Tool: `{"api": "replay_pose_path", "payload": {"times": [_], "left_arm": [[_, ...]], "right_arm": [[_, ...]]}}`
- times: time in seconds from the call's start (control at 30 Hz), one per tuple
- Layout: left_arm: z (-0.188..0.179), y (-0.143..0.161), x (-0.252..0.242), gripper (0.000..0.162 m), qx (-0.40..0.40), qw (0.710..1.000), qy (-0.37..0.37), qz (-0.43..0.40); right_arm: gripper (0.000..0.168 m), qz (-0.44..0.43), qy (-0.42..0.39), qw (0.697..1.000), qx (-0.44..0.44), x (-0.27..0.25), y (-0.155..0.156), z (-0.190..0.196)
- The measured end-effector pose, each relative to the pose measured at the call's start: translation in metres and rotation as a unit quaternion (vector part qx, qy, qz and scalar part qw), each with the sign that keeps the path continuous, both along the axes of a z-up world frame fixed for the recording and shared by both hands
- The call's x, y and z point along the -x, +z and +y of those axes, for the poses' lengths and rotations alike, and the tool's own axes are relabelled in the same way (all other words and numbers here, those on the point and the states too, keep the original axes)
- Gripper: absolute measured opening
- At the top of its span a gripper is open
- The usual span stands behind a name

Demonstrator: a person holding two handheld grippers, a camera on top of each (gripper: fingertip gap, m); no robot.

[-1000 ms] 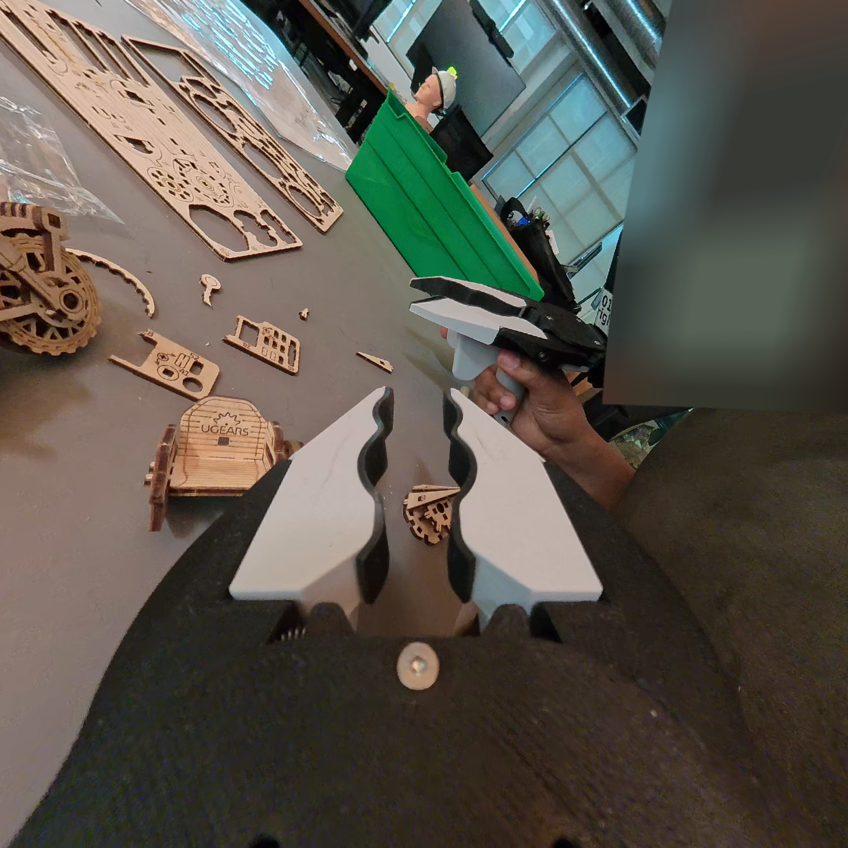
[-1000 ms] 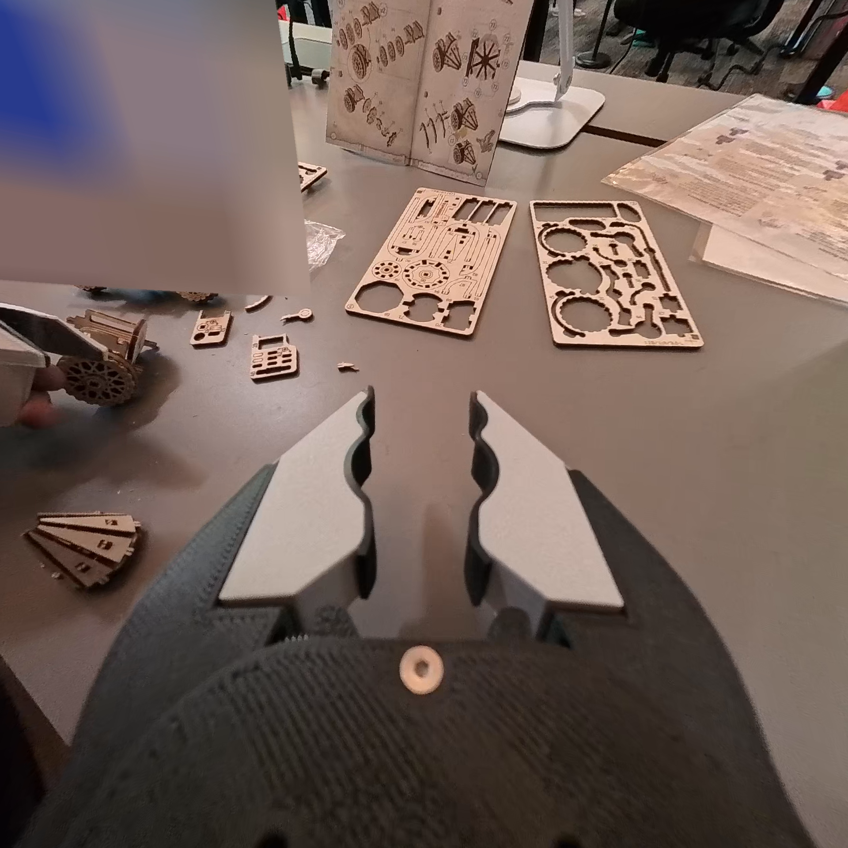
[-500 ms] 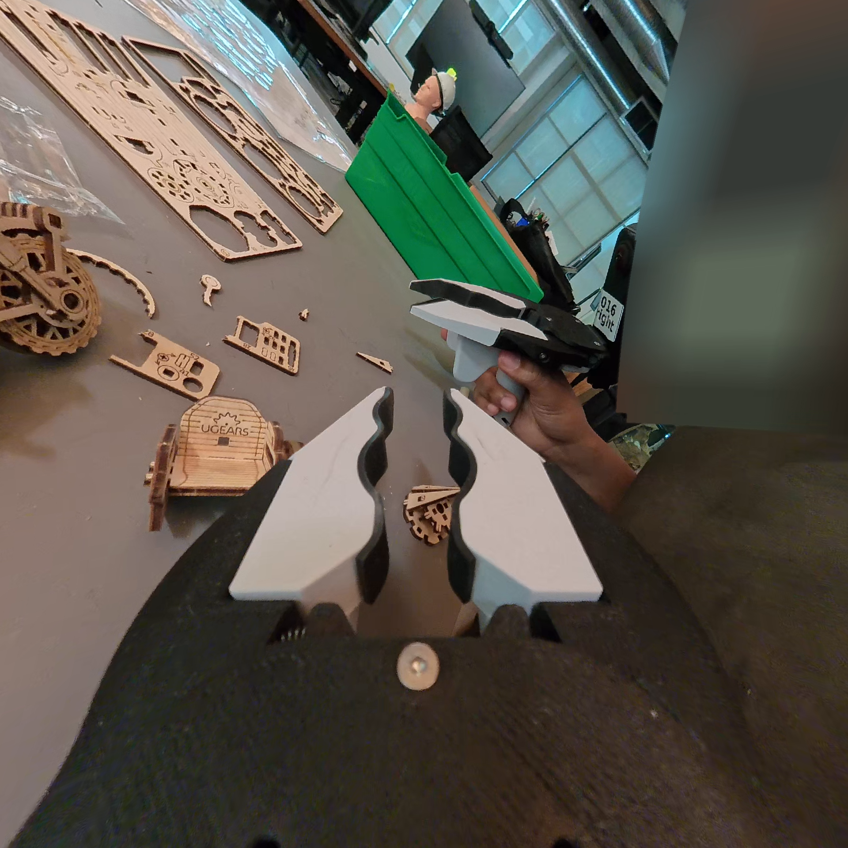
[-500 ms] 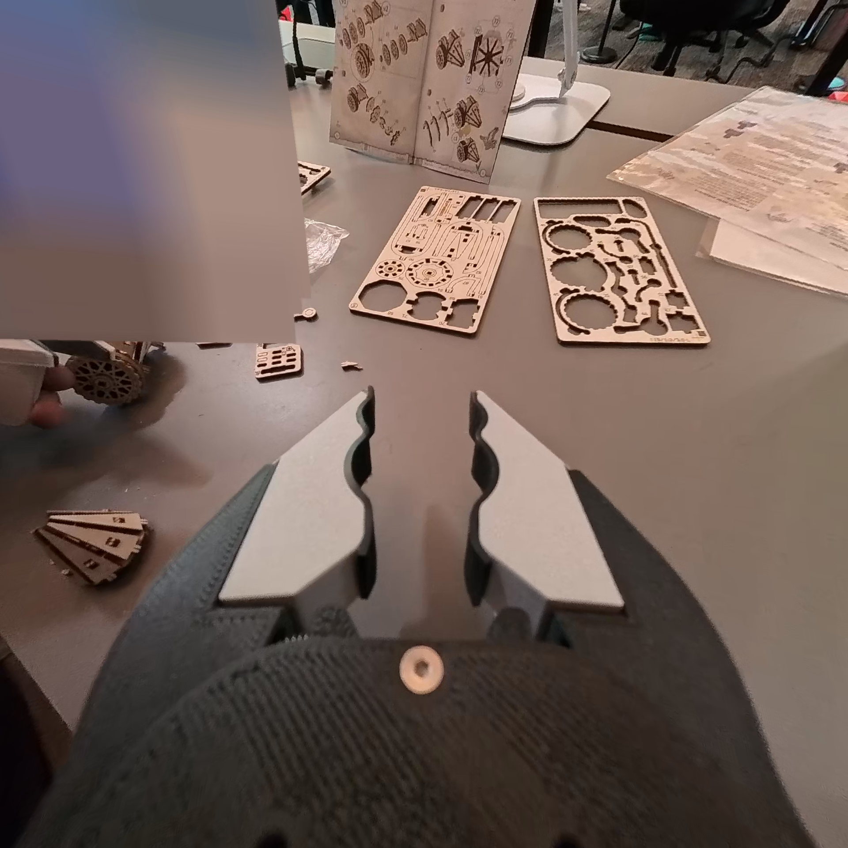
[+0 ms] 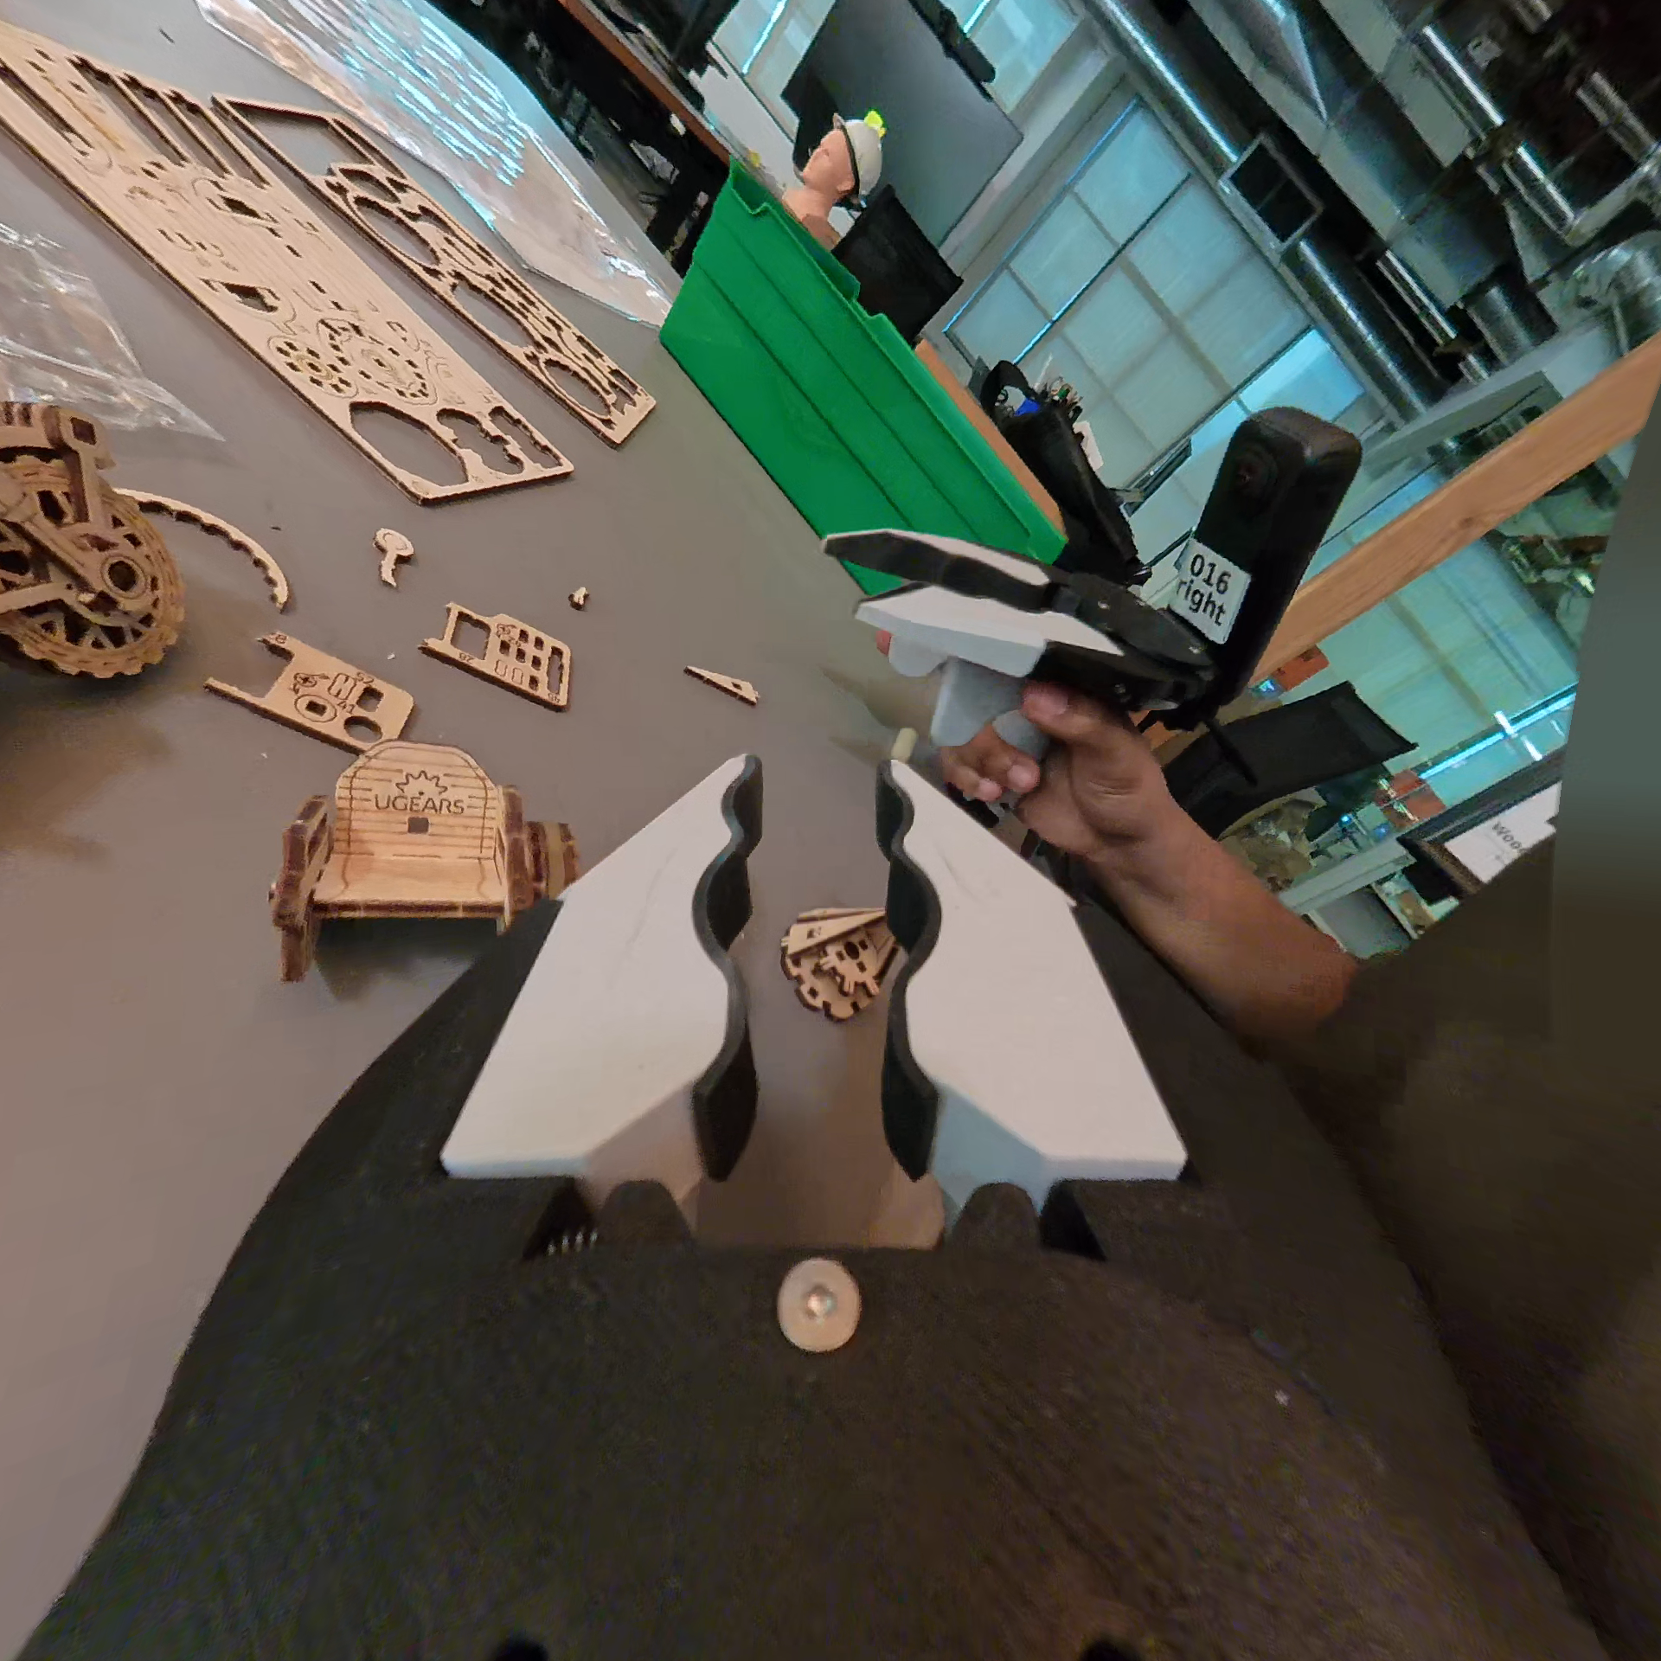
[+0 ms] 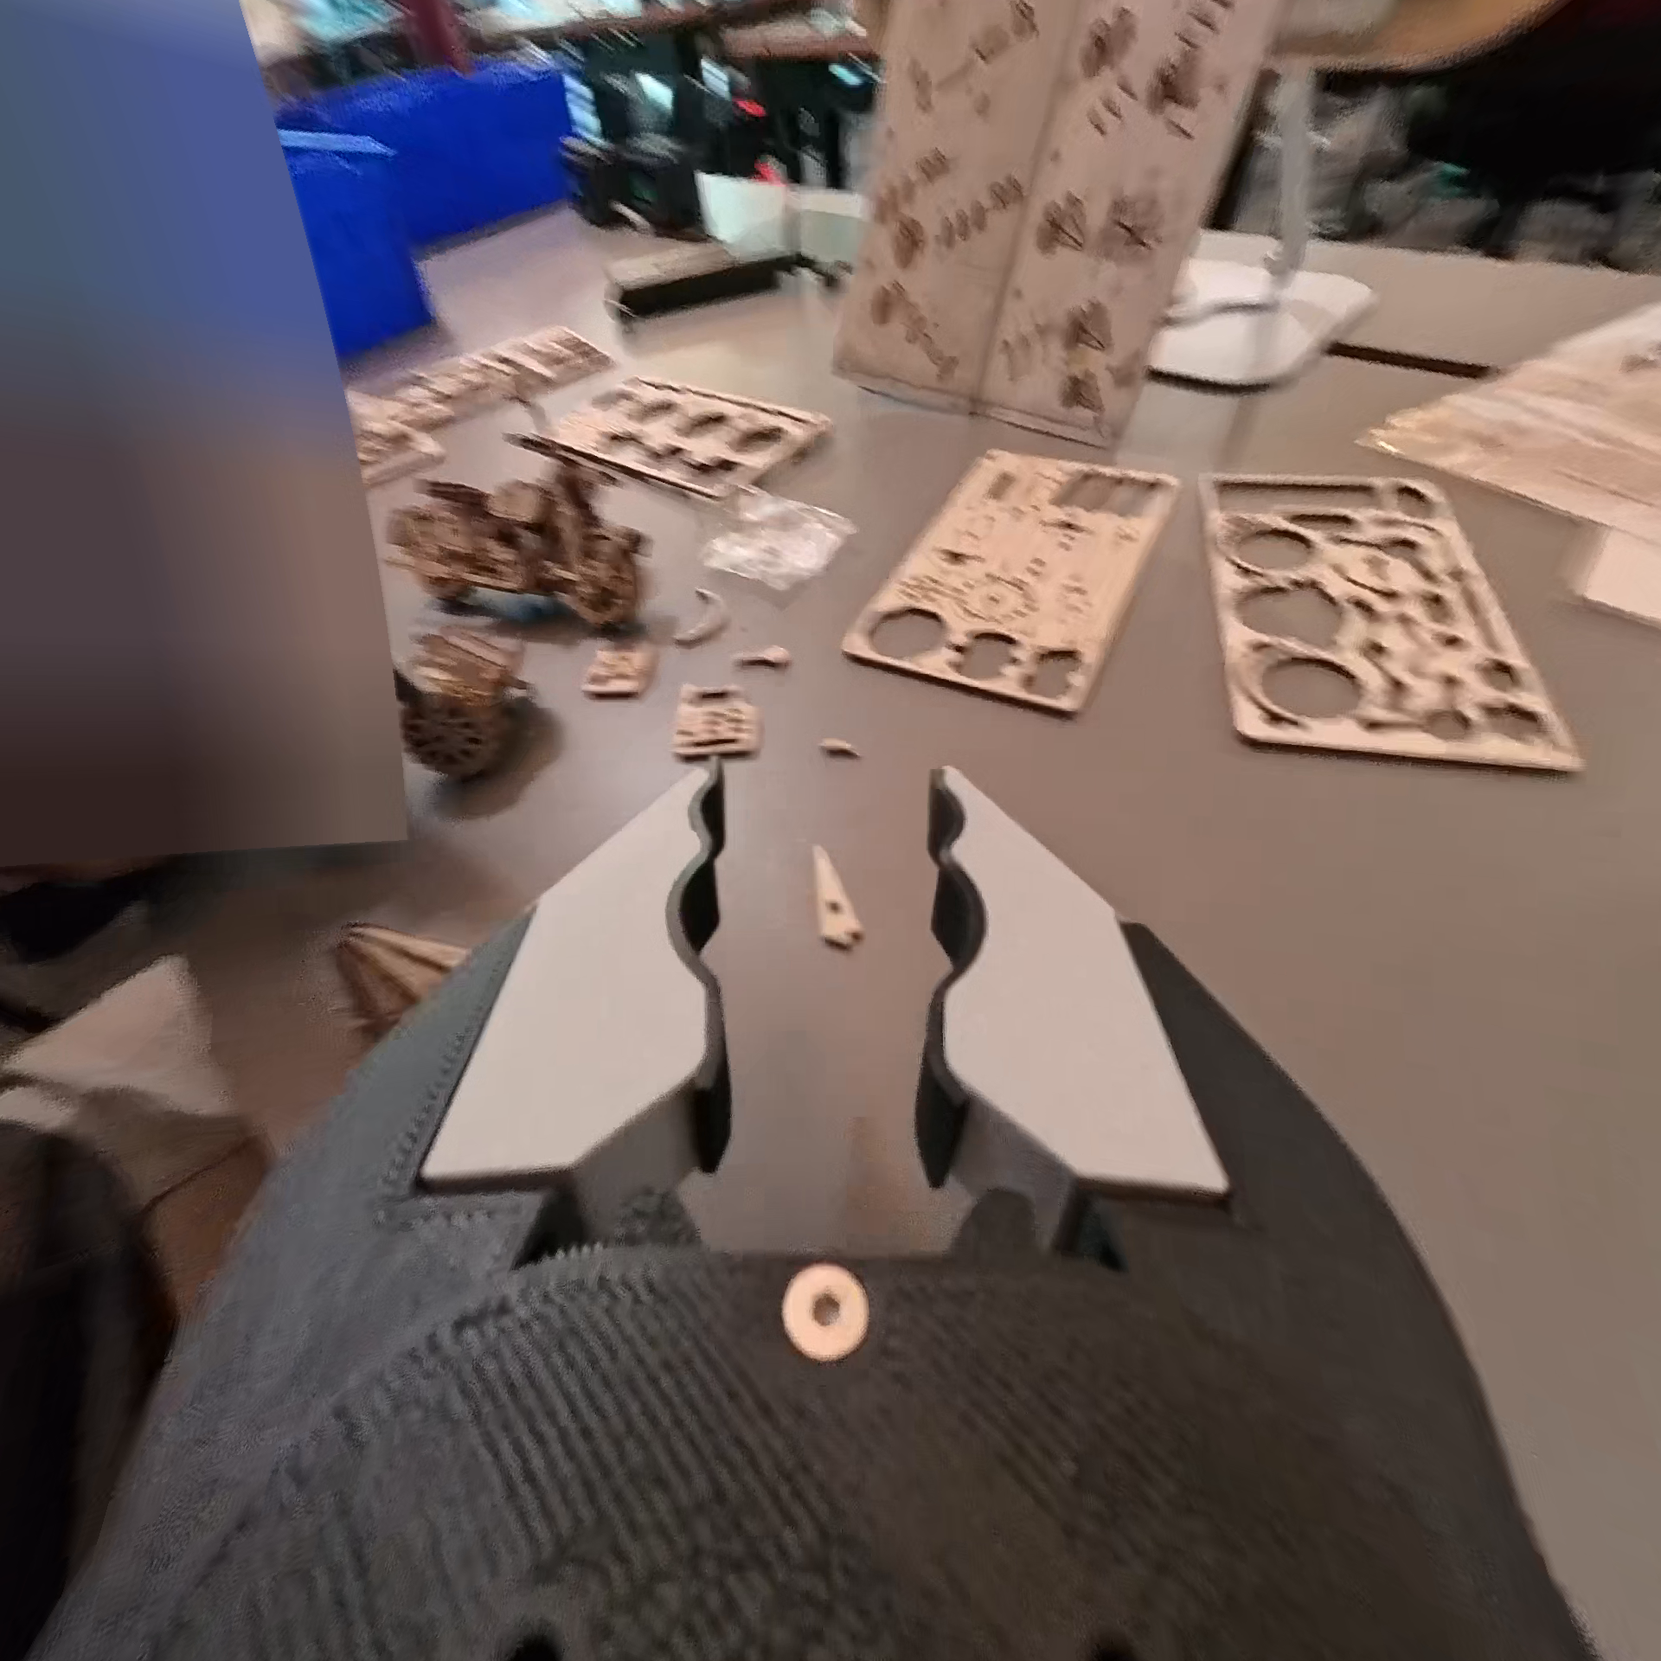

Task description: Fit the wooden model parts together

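My left gripper (image 5: 818, 782) is open and empty, low over the grey table (image 5: 135, 1123). A fanned stack of thin wooden parts (image 5: 836, 962) lies between its fingers, farther on. A wooden seat piece (image 5: 413, 836) stands to its left. A geared wooden assembly (image 5: 72, 575) sits at the far left. My right gripper (image 6: 827, 782) is open and empty; a small wooden wedge (image 6: 831, 899) lies on the table between its fingers. In the left wrist view a hand holds the right gripper (image 5: 849, 580) above the table. The right wrist view is blurred by motion.
Two flat cut parts (image 5: 315, 692) (image 5: 503, 652) and a sliver (image 5: 723, 685) lie loose. Punched-out wooden sheets (image 6: 1016, 584) (image 6: 1384, 629) lie farther back, behind them an upright instruction sheet (image 6: 1034, 207) and a white base (image 6: 1258, 324). A green bin (image 5: 836, 395) stands at the table's far side.
My right gripper has swung and moved, so the small wedge now lies between its fingers and the geared assembly has come into its view. My left gripper has stayed put.
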State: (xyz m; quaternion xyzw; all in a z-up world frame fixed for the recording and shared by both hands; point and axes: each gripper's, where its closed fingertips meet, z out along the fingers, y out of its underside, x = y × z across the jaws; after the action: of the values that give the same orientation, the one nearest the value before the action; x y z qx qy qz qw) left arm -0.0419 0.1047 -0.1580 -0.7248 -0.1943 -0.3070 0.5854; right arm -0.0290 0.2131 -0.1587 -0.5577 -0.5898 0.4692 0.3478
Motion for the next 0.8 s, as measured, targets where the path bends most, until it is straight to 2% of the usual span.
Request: {"api": "replay_pose_path", "payload": {"times": [0.03, 0.13, 0.3, 0.43, 0.67, 0.8], "left_arm": [[-0.002, 0.000, 0.001, 0.023, 0.000, 1.000, 0.002, 0.002], [-0.005, 0.002, 0.003, 0.023, -0.006, 1.000, 0.009, 0.003], [-0.005, 0.001, -0.002, 0.023, -0.003, 1.000, -0.001, 0.020], [-0.003, -0.003, -0.013, 0.024, 0.007, 0.998, -0.022, 0.053], [0.000, -0.006, -0.020, 0.023, 0.015, 0.997, -0.036, 0.067], [0.001, -0.006, -0.020, 0.024, 0.015, 0.997, -0.037, 0.064]], "right_arm": [[0.040, 0.016, 0.038, 0.999, 0.016, -0.002, 0.006, -0.014], [0.045, 0.025, 0.143, 0.989, 0.029, -0.010, 0.012, -0.056], [0.049, -0.021, 0.259, 0.962, -0.080, -0.030, -0.016, -0.107], [0.043, -0.022, 0.270, 0.956, -0.116, -0.033, -0.021, -0.117], [0.050, -0.061, 0.286, 0.952, -0.092, -0.031, -0.030, -0.119], [0.044, -0.085, 0.291, 0.947, -0.108, -0.031, -0.040, -0.122]]}}
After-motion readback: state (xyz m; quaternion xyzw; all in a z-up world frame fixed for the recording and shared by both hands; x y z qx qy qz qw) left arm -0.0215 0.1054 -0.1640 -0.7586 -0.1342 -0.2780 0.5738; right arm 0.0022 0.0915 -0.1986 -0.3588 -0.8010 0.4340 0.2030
